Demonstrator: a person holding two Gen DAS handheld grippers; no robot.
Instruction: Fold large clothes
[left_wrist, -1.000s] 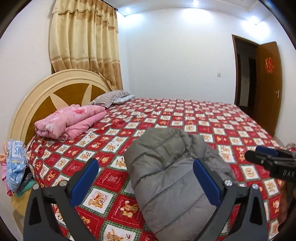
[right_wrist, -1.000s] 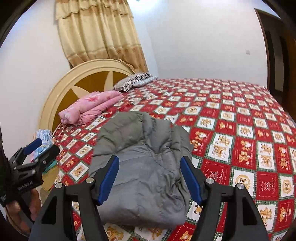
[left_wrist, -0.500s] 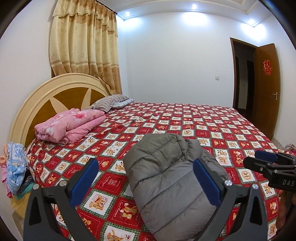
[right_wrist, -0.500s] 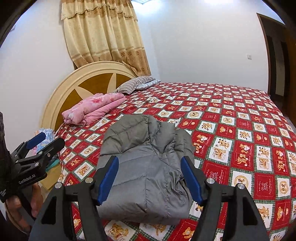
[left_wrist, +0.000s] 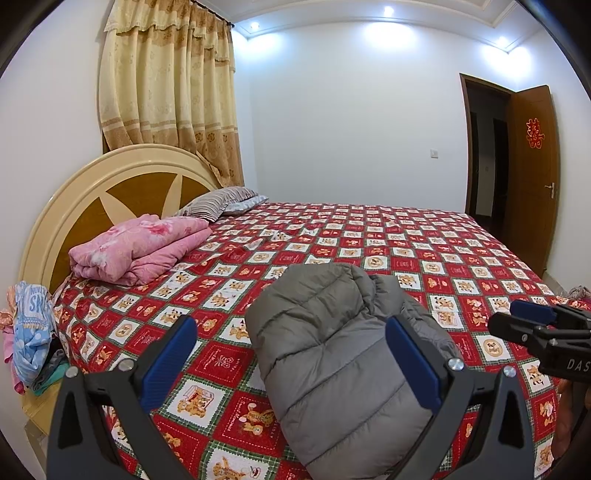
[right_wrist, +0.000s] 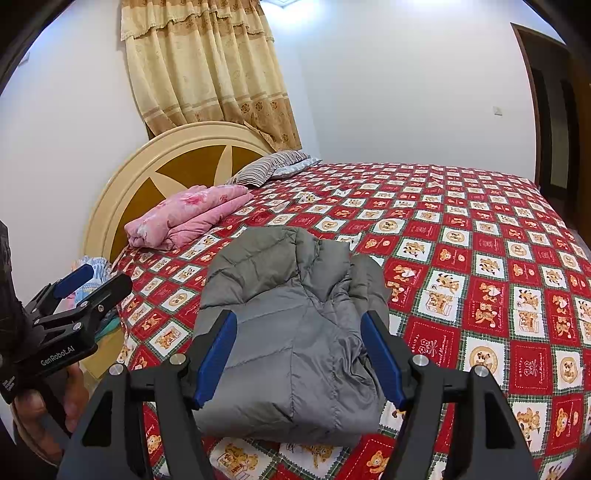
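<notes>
A grey puffer jacket (left_wrist: 332, 354) lies folded into a compact bundle on the red patterned bedspread (left_wrist: 424, 258), near the bed's front edge; it also shows in the right wrist view (right_wrist: 291, 321). My left gripper (left_wrist: 291, 354) is open and empty, held above and in front of the jacket. My right gripper (right_wrist: 299, 358) is open and empty, also held back from the jacket. Each gripper shows at the edge of the other's view: the right gripper (left_wrist: 532, 325) and the left gripper (right_wrist: 88, 284).
A folded pink quilt (left_wrist: 136, 247) and a striped pillow (left_wrist: 218, 203) lie by the round headboard (left_wrist: 92, 199). A pile of clothes (left_wrist: 29, 325) sits beside the bed at left. A curtain (left_wrist: 170, 85) hangs behind. An open brown door (left_wrist: 532, 173) stands at right.
Both grippers have risen and pulled back from the jacket, so more of the room shows. The jacket has not moved. Both grippers stay open.
</notes>
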